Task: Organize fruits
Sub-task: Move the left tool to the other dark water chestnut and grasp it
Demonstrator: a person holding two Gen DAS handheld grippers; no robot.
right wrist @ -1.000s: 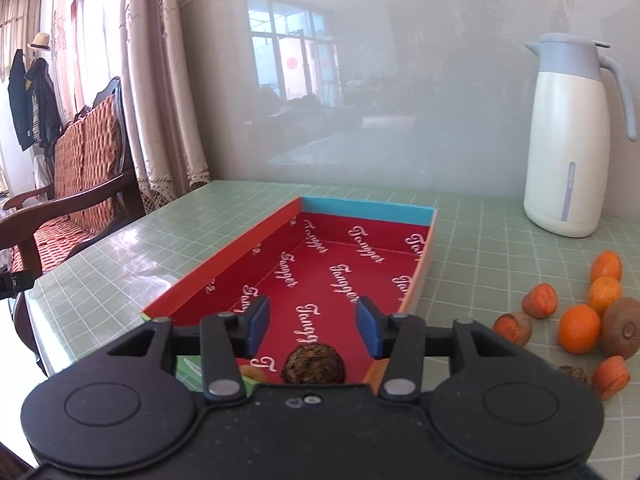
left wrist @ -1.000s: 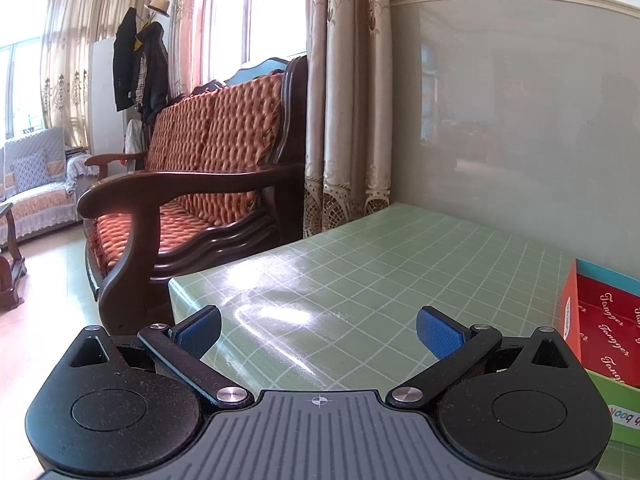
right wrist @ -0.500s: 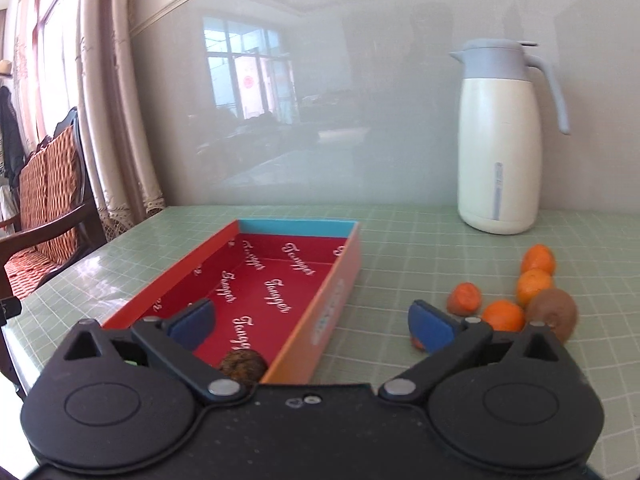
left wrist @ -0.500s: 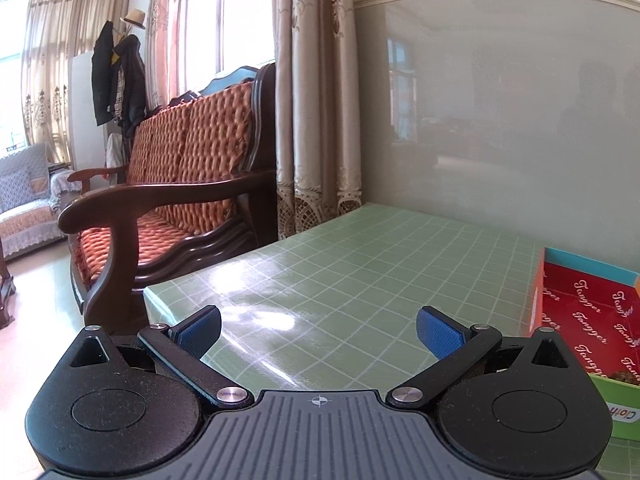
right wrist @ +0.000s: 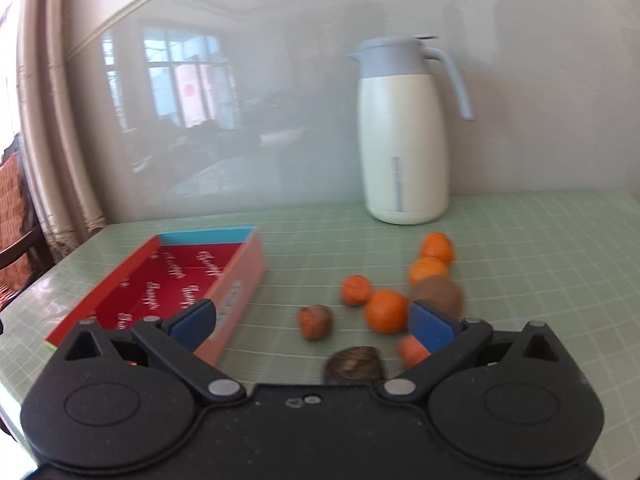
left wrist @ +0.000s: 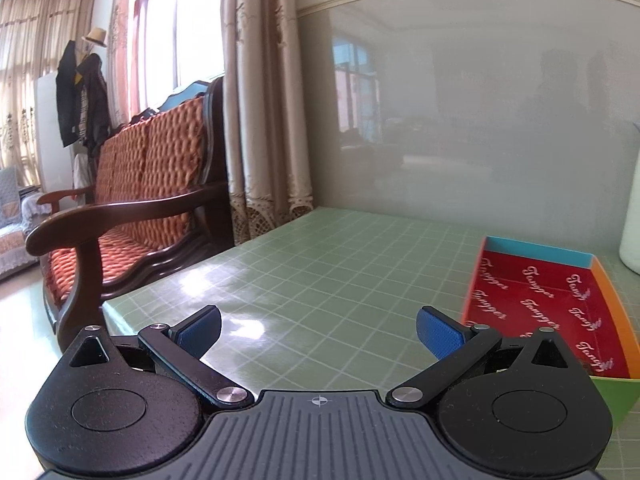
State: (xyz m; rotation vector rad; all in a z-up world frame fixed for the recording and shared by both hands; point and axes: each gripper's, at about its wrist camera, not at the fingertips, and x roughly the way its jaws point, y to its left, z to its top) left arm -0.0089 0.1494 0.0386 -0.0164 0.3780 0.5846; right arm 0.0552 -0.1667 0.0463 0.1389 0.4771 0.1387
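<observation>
The right gripper (right wrist: 312, 322) gapes wide and empty, its jaws having just been opening. Just ahead of it, slightly toward its right pad, lies a dark brown wrinkled fruit (right wrist: 354, 364). Beyond sit loose orange tangerines (right wrist: 386, 310) and a brown fuzzy kiwi (right wrist: 438, 296). The long red-lined cardboard box (right wrist: 168, 280) runs away ahead-left. Bare green checked tablecloth (right wrist: 540, 260) leaves room rightward. The left gripper (left wrist: 318, 334), likewise unclenched and empty, is farther off.

One red box (right wrist: 176, 280), one white jug (right wrist: 402, 148), three oranges (right wrist: 386, 311), one kiwi (right wrist: 438, 296), four brownish fruits (right wrist: 315, 321).
</observation>
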